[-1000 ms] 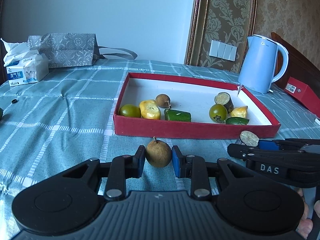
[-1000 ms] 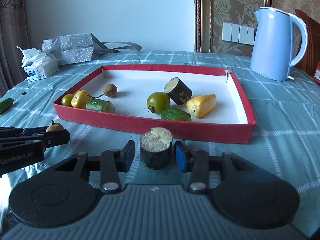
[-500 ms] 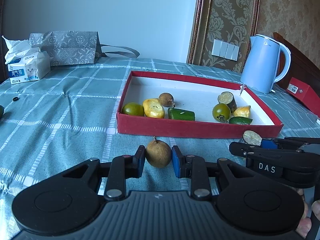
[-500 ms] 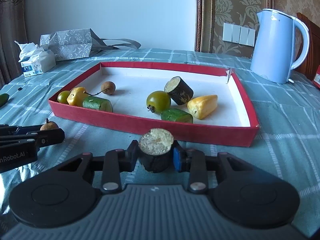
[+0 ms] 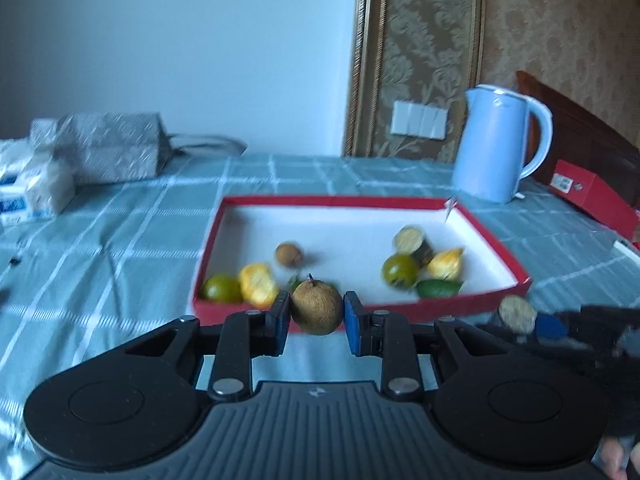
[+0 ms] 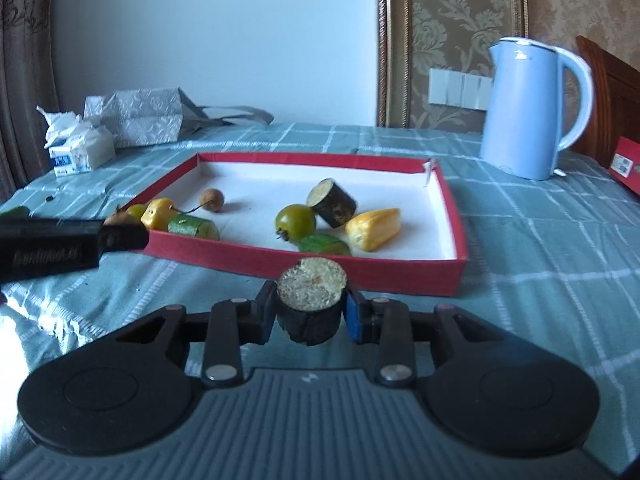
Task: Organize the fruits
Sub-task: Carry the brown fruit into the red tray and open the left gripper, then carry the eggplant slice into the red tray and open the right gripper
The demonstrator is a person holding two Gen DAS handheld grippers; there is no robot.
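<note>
My left gripper (image 5: 317, 316) is shut on a round brown longan (image 5: 316, 307), lifted off the cloth just in front of the red tray (image 5: 360, 310). My right gripper (image 6: 312, 309) is shut on a dark cylinder piece with a pale cut top (image 6: 312, 300), also held before the tray's (image 6: 360, 270) near wall. In the tray lie a second longan (image 6: 212, 199), green round fruits (image 6: 295, 222), yellow pieces (image 6: 372, 222), green chunks (image 6: 194, 227) and another dark cylinder (image 6: 333, 202). The left gripper shows in the right wrist view as a black bar (image 6: 68, 244).
A blue kettle (image 6: 532, 108) stands at the back right, with a red box (image 5: 592, 196) beyond it. A tissue pack (image 6: 78, 148) and a silver gift bag (image 6: 140, 118) sit at the back left. A green piece (image 6: 14, 212) lies on the checked tablecloth at far left.
Both grippers have risen with their loads, so the longan and the dark cylinder now hang against the tray's front wall. The right jaws closed onto the cylinder.
</note>
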